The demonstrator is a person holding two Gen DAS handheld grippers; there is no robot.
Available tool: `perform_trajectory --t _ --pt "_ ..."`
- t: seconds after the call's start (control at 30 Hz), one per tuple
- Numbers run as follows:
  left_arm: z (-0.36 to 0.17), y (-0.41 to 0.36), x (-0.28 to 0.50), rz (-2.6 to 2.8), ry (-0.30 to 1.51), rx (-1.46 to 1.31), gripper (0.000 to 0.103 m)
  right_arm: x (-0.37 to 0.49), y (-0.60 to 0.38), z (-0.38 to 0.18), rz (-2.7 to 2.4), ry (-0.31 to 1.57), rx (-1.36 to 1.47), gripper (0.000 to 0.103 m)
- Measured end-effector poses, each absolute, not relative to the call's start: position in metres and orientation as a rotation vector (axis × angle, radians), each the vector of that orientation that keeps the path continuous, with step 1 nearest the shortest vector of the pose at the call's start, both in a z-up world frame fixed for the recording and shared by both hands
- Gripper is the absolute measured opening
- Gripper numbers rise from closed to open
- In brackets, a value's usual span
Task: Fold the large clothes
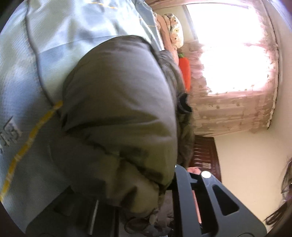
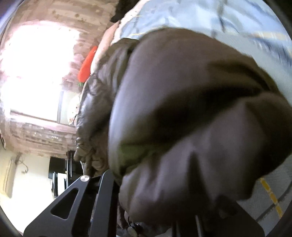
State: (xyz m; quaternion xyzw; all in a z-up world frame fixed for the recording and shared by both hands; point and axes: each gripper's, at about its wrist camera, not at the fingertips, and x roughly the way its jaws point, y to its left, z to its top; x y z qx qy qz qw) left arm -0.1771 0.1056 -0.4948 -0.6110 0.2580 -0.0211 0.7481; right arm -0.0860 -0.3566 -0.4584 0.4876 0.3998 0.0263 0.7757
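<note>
A big olive-brown padded jacket (image 1: 118, 102) lies on a pale blue bedcover (image 1: 60, 36) and fills most of both views. My left gripper (image 1: 146, 206) is shut on a bunched edge of the jacket, its black fingers (image 1: 184, 191) either side of the fabric. My right gripper (image 2: 157, 209) is shut on another bunched edge of the same jacket (image 2: 191, 109). The fabric hides most of one finger in each view. Both views are tilted sideways and blurred.
The bedcover (image 2: 191, 16) has yellow stitched lines. An orange carrot-shaped pillow (image 1: 185, 73) and stacked pillows (image 1: 173, 29) lie by a bright window with pink curtains (image 1: 233, 109). A dark wooden headboard (image 1: 204, 153) stands by the cream wall.
</note>
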Motion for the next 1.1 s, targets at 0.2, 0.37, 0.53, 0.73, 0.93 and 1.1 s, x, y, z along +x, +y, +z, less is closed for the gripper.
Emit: perform_trajectory --t 0.2,0.37,0.53,0.73,0.93,1.1 --pt "-0.425 0.109 -0.145 -0.097 0.567 -1.235 0.012 -0.054 -0.34 -0.374 0.111 0.822 0.892 0.014" --pt "-0.373 0.122 -0.102 -0.141 0.565 -1.177 0.012 -0.021 -0.347 -0.339 0.132 0.809 0.926 0.013" --pt "-0.338 0.136 -0.012 -0.074 0.631 -1.177 0.012 0.05 -0.341 -0.321 0.11 0.813 1.046 0.013" --pt "-0.332 0.147 0.117 0.058 0.752 -1.197 0.012 0.173 -0.335 -0.331 0.011 0.948 1.184 0.013" --pt "-0.397 0.152 0.248 0.259 0.986 -1.218 0.018 0.306 -0.315 -0.386 -0.126 1.148 1.05 0.013" --pt "-0.429 0.137 0.318 0.205 0.962 -0.953 0.018 0.375 -0.284 -0.414 -0.086 1.13 0.795 0.013"
